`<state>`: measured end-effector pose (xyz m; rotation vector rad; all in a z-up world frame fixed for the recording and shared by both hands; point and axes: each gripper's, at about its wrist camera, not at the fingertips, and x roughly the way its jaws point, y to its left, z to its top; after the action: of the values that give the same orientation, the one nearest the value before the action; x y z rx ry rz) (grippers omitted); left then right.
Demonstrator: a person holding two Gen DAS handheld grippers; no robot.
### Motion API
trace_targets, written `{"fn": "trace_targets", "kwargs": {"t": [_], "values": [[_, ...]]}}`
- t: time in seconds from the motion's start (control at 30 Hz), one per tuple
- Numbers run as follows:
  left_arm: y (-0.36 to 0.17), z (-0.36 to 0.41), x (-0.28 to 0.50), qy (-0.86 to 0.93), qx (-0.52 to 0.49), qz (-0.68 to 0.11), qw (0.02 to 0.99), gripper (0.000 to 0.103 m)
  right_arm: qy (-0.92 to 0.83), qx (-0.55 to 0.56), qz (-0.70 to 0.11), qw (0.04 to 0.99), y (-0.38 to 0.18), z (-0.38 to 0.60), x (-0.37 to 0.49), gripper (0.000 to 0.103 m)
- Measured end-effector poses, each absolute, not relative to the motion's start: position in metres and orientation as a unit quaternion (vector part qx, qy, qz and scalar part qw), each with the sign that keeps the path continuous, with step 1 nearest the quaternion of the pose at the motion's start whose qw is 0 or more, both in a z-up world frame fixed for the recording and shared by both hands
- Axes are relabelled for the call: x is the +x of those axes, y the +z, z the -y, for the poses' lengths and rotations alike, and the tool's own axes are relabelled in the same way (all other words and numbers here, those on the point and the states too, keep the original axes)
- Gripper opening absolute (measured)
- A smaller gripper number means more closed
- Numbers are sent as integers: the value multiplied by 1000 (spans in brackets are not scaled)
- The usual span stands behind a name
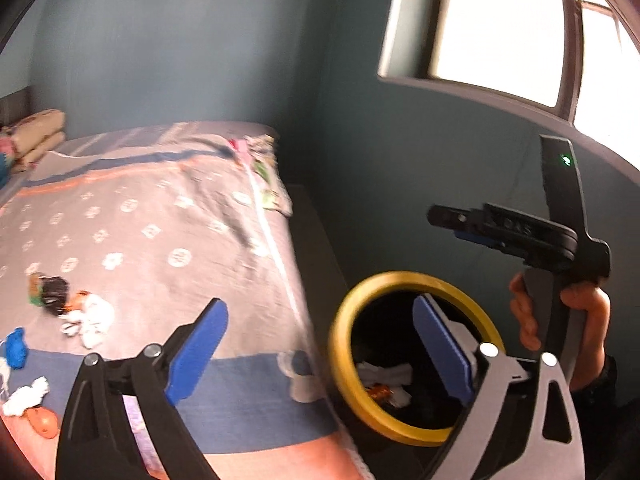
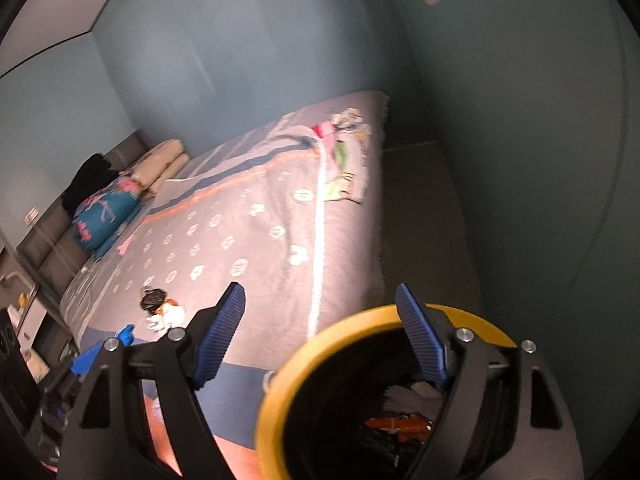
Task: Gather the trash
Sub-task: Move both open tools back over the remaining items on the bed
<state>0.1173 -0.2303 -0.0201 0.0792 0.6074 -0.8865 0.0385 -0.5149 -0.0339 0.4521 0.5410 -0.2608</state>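
A black trash bin with a yellow rim (image 1: 400,280) stands beside the bed, holding white paper and an orange wrapper (image 1: 378,392); it also shows in the right wrist view (image 2: 280,380). Trash lies on the bedspread: a black crumpled wrapper (image 1: 54,290), white tissue (image 1: 94,320), a blue piece (image 1: 16,348), more tissue (image 1: 26,396) and an orange piece (image 1: 44,422). My left gripper (image 1: 324,352) is open and empty, straddling the bed edge and bin. My right gripper (image 2: 320,340) is open and empty above the bin; it also shows in the left wrist view (image 1: 444,216).
The bed (image 1: 160,220) has a grey patterned spread, with pillows (image 2: 112,208) at the head. Blue-grey walls surround it, with a window (image 1: 500,20) above the bin. A narrow strip of floor (image 2: 420,220) runs between bed and wall.
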Motion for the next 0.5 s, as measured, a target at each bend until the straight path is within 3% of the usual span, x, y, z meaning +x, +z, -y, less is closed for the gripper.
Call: {"fn": "trace_targets", "kwargs": {"t": [0.27,0.5], "values": [[-8,164,137,-349,13,-271,897,95,-72,180,-248,949,-2,460,72,87],[-11,101,162,-272,-7,-272,923,95,-13,151,-257,954,10,400,111,88]]}}
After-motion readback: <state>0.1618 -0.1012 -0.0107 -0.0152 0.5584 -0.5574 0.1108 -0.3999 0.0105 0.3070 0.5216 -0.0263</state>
